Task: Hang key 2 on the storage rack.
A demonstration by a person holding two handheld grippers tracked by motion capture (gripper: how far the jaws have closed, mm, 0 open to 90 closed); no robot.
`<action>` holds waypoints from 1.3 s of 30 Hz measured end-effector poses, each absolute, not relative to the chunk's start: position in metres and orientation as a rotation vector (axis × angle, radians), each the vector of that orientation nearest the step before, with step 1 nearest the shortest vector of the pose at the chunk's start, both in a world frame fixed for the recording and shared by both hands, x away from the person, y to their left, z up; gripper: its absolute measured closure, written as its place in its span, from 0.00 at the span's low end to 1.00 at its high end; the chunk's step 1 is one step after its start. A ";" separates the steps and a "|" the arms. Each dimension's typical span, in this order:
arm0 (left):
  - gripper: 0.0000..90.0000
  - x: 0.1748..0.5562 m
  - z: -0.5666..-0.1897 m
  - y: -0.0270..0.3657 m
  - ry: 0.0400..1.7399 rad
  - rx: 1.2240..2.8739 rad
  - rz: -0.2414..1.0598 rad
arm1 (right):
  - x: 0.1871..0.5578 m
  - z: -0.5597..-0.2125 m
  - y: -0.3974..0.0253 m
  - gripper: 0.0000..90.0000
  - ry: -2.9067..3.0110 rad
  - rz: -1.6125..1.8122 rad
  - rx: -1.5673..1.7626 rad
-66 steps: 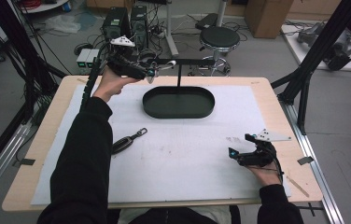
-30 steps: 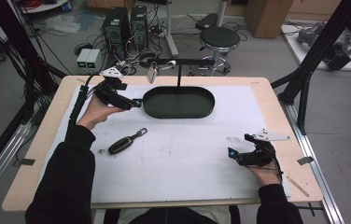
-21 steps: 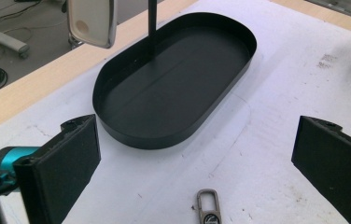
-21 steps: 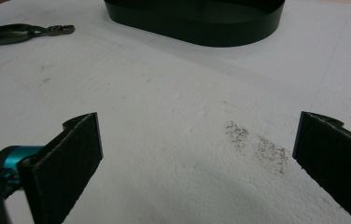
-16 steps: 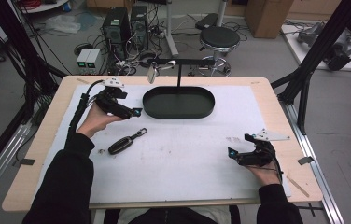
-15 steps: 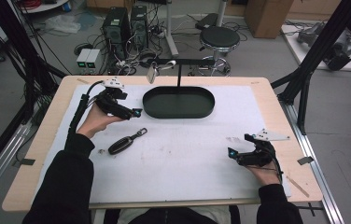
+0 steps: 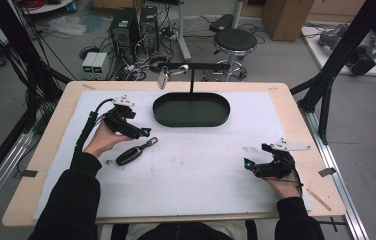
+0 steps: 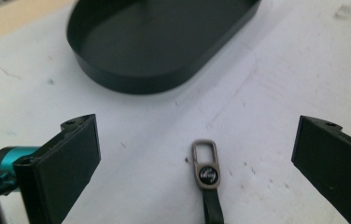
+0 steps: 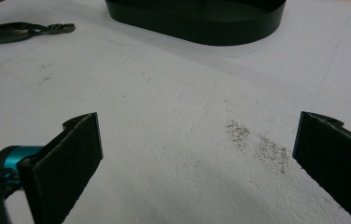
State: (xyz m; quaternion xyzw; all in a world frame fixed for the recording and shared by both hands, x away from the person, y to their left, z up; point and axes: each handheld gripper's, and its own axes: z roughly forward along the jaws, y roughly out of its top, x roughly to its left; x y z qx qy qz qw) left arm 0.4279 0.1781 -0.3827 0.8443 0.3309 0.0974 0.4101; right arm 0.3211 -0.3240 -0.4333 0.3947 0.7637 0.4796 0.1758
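Observation:
A dark car key fob with a strap and a metal clip lies on the white mat left of centre; it also shows far off as the key fob in the right gripper view. My left gripper hovers just above the clip end, jaws wide open with nothing between them. My right gripper rests open on the mat at the right, empty. A black oval tray with an upright stand sits at the back centre.
The tray's wall lies just beyond the left gripper. A silvery object hangs from the stand's crossbar. Smudges mark the mat by the right gripper. The table's wooden edges frame the mat.
My left hand has come down and back from the tray's far left corner toward the key fob, with the open gripper now over its clip. The right gripper has stayed still.

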 end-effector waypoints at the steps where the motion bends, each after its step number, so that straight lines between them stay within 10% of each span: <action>1: 0.02 0.428 -0.385 0.177 0.829 2.143 0.227 | 0.321 -0.433 -0.324 0.01 2.163 1.359 1.118; 23: 0.04 0.423 -0.417 0.167 0.869 2.345 0.157 | 0.321 -0.433 -0.324 0.01 2.162 1.359 1.117; 39: 0.43 0.418 -0.417 0.162 0.872 2.434 0.207 | 0.321 -0.433 -0.324 0.01 2.165 1.357 1.120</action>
